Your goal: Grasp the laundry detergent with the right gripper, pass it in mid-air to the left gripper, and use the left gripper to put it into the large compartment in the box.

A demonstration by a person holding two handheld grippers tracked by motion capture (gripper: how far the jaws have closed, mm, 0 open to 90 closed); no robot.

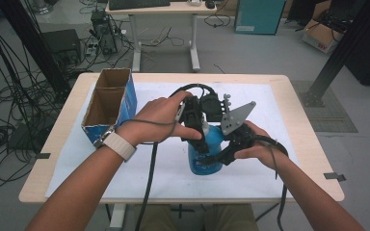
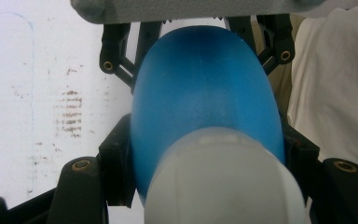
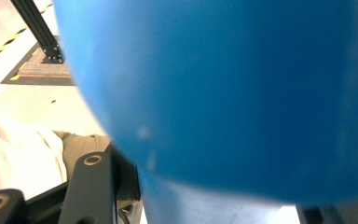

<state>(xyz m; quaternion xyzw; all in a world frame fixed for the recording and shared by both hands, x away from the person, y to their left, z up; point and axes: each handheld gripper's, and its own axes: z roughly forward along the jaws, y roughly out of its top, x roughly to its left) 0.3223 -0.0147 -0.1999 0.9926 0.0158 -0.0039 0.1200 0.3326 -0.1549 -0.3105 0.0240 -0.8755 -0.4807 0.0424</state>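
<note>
Flanking one blue bottle [image 1: 211,144] — two grippers; one box [image 1: 110,98]

High view above the table [image 1: 279,96]; both gripper views pressed close against blue bottle [image 2: 205,93].

You will find no text, brand, number or sign that can be read. The blue bottle [image 1: 205,154] carries dark marks low on its side in the high view, too small to make out. The cardboard box [image 1: 321,37] on the floor at upper right bears a red mark, also too small to read. The blue box [image 1: 110,98] on the desk [image 1: 294,115] shows no lettering you can make out.
</note>
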